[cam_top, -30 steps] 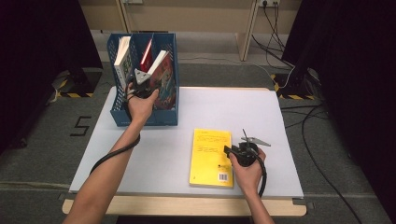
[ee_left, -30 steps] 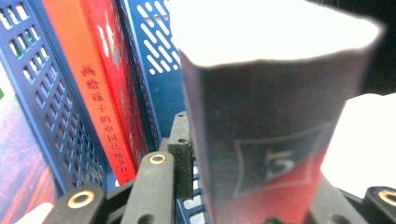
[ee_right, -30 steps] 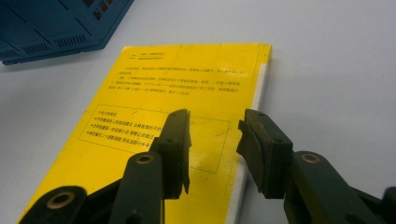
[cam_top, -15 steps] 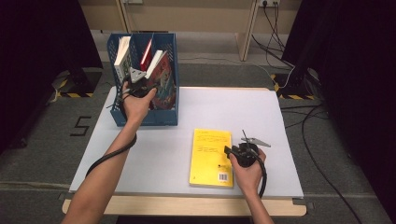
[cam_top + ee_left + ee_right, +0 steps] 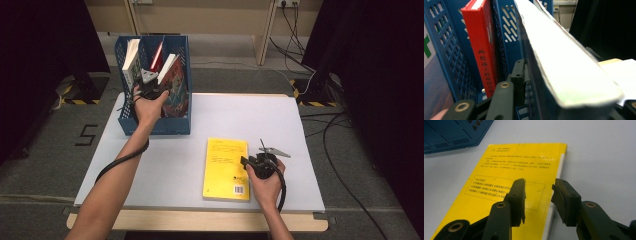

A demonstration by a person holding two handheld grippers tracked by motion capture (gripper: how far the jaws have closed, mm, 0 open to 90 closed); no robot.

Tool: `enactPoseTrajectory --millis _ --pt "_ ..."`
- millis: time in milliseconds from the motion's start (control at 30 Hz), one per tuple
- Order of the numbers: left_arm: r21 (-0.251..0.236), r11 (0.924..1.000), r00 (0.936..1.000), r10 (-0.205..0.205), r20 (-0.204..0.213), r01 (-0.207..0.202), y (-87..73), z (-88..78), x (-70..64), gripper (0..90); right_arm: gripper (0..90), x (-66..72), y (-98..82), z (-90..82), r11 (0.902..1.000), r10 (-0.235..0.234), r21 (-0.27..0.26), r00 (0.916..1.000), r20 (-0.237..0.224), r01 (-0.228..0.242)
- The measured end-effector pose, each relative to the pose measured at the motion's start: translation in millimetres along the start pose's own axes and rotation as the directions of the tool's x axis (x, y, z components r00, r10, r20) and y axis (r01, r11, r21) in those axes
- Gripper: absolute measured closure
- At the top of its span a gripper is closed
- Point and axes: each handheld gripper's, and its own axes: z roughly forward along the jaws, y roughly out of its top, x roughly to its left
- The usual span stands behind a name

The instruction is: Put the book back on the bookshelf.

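A blue file rack point(image 5: 155, 127) stands at the table's back left with three books in it. My left gripper point(image 5: 150, 87) reaches into it. Its jaws have just been closing on the leaning book point(image 5: 172, 75), whose white page edge point(image 5: 564, 65) lies between them with one pad point(image 5: 520, 75) pressed against its cover. A red book point(image 5: 482, 45) stands behind. A yellow book point(image 5: 225, 162) lies flat near the front. My right gripper point(image 5: 243, 164) hovers open over its right edge point(image 5: 506, 165), jaws point(image 5: 538, 188) apart with nothing gripped.
A white-covered book point(image 5: 131, 60) leans at the rack's left side. The white tabletop point(image 5: 240, 115) lies bare between rack and yellow book. Cables point(image 5: 345, 175) run on the floor to the right of the table.
The left hand has barely shifted at the rack, and the leaning book stays tilted between its jaws. The right gripper has kept still over the yellow book.
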Motion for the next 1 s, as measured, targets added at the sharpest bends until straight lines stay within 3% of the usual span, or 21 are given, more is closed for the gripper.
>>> enactPoseTrajectory --millis 100,267,400,500,767,1000 --pt "0.011 0.9999 0.9999 0.012 -0.011 -0.012 1.4 0.0 -0.9 68.9 61.0 0.0 0.3 0.0 1.0000 -0.002 0.001 1.0000 -0.002 0.002" --pt "0.032 0.9995 1.0000 -0.007 -0.002 0.007 4.4 0.3 -6.5 73.5 61.0 -0.3 0.0 1.0 1.0000 -0.003 0.007 1.0000 -0.002 0.003" --pt "0.004 1.0000 0.9997 -0.002 0.026 0.002 1.7 2.6 -10.0 74.1 61.0 -0.4 0.0 1.0 1.0000 0.000 0.004 1.0000 -0.002 0.000" --pt "0.001 1.0000 0.9997 -0.007 0.021 0.007 3.2 4.2 -8.1 74.2 61.0 -1.2 -0.3 1.2 1.0000 -0.002 0.003 1.0000 -0.003 0.002" --pt "-0.010 0.9996 0.9996 -0.027 -0.010 0.027 9.0 9.8 -1.8 74.3 61.1 -2.2 -0.2 1.6 1.0000 0.004 0.007 1.0000 -0.002 -0.004" --pt "-0.040 0.9991 0.9970 -0.016 -0.076 0.013 14.7 21.6 -5.9 74.3 61.2 -3.6 -0.4 1.4 1.0000 0.001 0.002 1.0000 -0.003 -0.001"
